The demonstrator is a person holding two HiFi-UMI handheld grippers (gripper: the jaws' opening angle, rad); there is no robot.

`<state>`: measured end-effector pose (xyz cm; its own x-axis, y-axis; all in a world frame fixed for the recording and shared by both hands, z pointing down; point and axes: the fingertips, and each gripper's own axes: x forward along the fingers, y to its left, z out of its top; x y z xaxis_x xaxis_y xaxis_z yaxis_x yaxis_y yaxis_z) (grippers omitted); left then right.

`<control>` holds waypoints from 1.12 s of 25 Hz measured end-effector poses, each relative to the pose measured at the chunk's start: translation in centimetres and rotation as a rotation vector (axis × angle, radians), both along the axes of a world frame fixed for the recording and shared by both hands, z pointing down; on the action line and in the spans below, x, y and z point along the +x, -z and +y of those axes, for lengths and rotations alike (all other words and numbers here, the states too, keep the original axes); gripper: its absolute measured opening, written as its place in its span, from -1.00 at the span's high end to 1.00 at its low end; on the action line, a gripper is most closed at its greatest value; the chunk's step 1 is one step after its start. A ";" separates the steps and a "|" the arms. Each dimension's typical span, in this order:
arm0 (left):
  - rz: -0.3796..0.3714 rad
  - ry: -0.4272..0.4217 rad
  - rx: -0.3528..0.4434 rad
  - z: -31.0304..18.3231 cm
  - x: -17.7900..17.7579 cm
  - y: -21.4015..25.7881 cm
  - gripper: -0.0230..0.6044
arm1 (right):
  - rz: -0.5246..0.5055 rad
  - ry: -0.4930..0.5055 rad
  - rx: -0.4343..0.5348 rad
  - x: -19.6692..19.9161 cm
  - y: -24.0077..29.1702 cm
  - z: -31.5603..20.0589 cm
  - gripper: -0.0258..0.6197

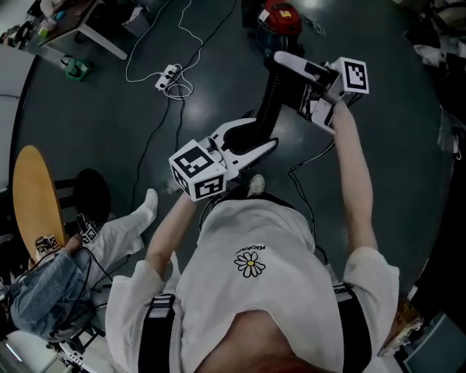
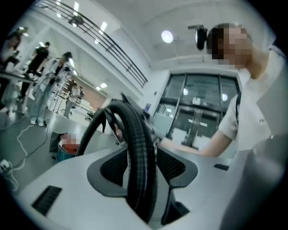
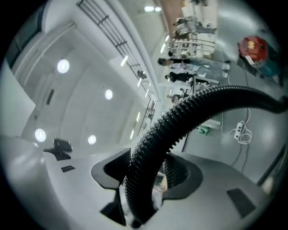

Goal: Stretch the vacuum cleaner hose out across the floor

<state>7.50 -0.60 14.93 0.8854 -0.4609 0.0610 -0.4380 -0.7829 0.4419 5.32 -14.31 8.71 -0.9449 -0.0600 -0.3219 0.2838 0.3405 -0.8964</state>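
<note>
The black ribbed vacuum hose (image 1: 266, 109) runs between my two grippers above the dark floor. My left gripper (image 1: 263, 133) is shut on its lower stretch; in the left gripper view the hose (image 2: 137, 143) sits pinched between the padded jaws and arcs away to the left. My right gripper (image 1: 287, 80) is shut on the hose higher up, nearer the red and teal vacuum cleaner (image 1: 281, 18). In the right gripper view the hose (image 3: 189, 112) rises from the jaws and curves right toward the vacuum cleaner (image 3: 253, 47).
A white power strip (image 1: 169, 76) with looping white cable lies on the floor at upper left. A round wooden stool (image 1: 33, 200) and a seated person (image 1: 44, 288) are at the left. A desk leg (image 1: 98, 40) stands at the top left. A thin black cable (image 1: 309, 164) crosses the floor.
</note>
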 end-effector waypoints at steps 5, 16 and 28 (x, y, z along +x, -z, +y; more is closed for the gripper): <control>0.307 0.091 -0.132 -5.2 -5.4 4.3 0.31 | 0.259 0.271 0.373 -1.7 -2.3 9.2 0.24; 0.581 -0.267 -0.773 -9.4 -3.6 0.9 0.27 | 0.362 0.377 0.513 -2.4 -5.5 14.8 0.24; 0.561 -0.423 -1.013 -8.9 0.8 -1.7 0.24 | 0.440 0.415 0.554 -2.5 -8.5 15.4 0.24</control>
<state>8.32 -9.54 16.62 0.9722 -0.0975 -0.2128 0.2127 -0.0116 0.9771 2.84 1.07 17.25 -0.9020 0.3810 0.2032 0.1456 0.7115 -0.6874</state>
